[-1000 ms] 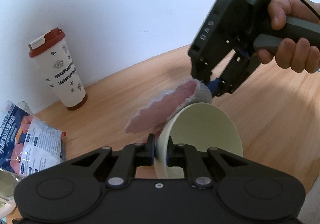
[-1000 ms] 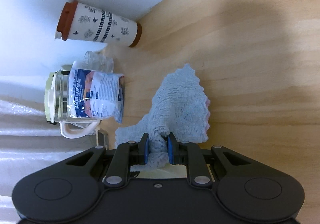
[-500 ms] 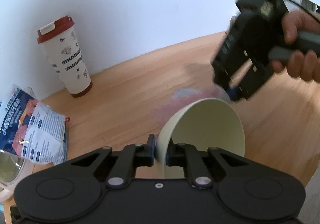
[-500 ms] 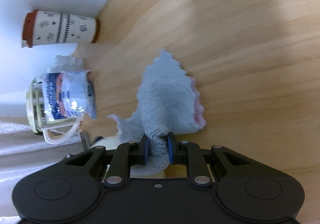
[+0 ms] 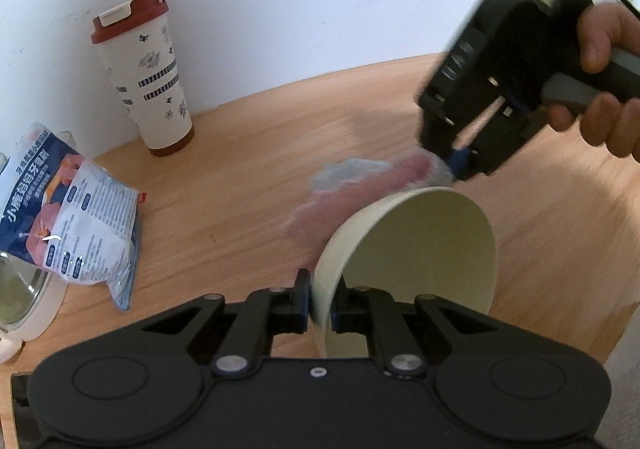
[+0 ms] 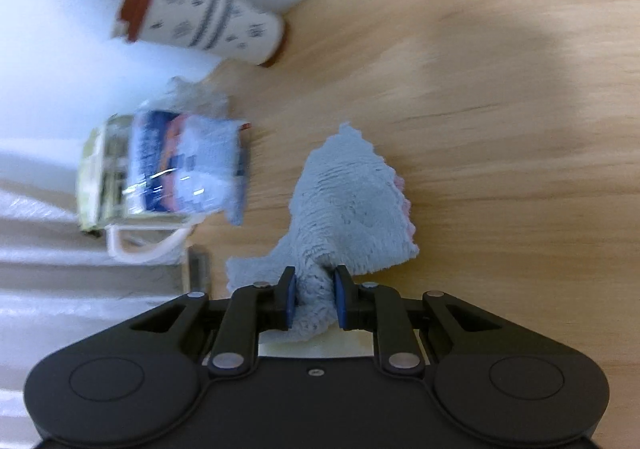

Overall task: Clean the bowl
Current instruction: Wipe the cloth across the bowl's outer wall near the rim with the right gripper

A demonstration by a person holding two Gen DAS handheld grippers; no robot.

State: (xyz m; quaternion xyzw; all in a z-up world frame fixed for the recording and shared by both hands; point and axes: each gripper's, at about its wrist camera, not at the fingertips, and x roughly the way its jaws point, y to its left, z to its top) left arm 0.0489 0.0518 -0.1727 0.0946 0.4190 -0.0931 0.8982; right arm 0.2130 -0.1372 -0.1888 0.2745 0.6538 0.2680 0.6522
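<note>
A cream bowl (image 5: 420, 249) is tipped on its side above the wooden table, mouth facing right. My left gripper (image 5: 320, 305) is shut on its near rim, one finger outside and one inside. Just beyond the bowl's far rim, my right gripper (image 5: 460, 165) is held by a person's hand (image 5: 608, 89) and is shut on a blue and pink cloth (image 5: 360, 185), which is blurred as it hangs behind the bowl. In the right wrist view the cloth (image 6: 344, 209) droops from my right gripper (image 6: 314, 297) over the table, and a strip of the bowl (image 6: 312, 349) shows under the fingers.
A white tumbler with a red lid (image 5: 144, 73) stands by the wall at the back left. A blue and white packet (image 5: 68, 217) lies on a glass jug (image 5: 20, 289) at the left. The table's edge (image 5: 616, 333) runs close on the right.
The right gripper with the cloth has shifted right and away from the bowl's rim, then come back close to it. The bowl stays gripped and has turned slightly.
</note>
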